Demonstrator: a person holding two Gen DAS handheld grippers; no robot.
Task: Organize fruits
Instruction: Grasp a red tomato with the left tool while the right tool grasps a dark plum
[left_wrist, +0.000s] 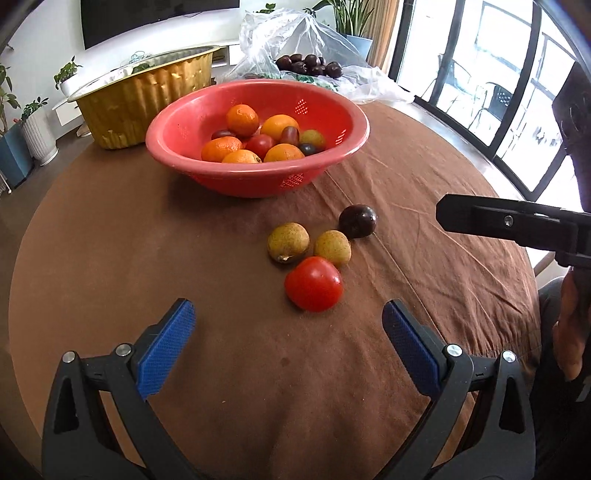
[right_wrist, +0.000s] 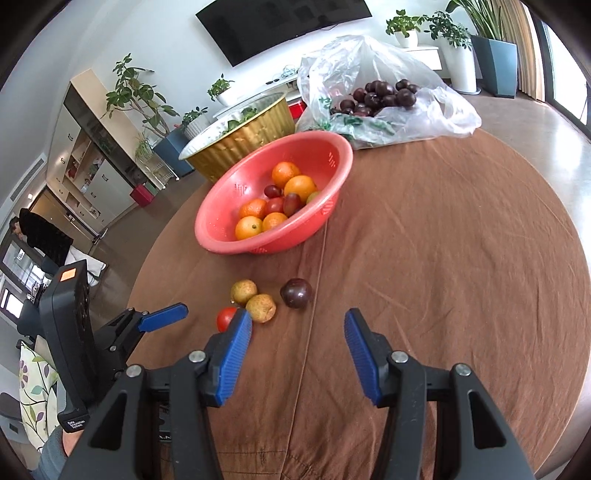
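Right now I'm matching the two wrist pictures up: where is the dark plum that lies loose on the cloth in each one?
Left wrist view: dark plum right of centre, behind the two tan fruits and the tomato.
Right wrist view: dark plum at centre, right of the tan fruits, beyond the blue fingers.
Shared landmark: the red colander bowl behind it.

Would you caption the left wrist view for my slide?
Open left gripper nears a tomato beside three loose fruits, red colander beyond.
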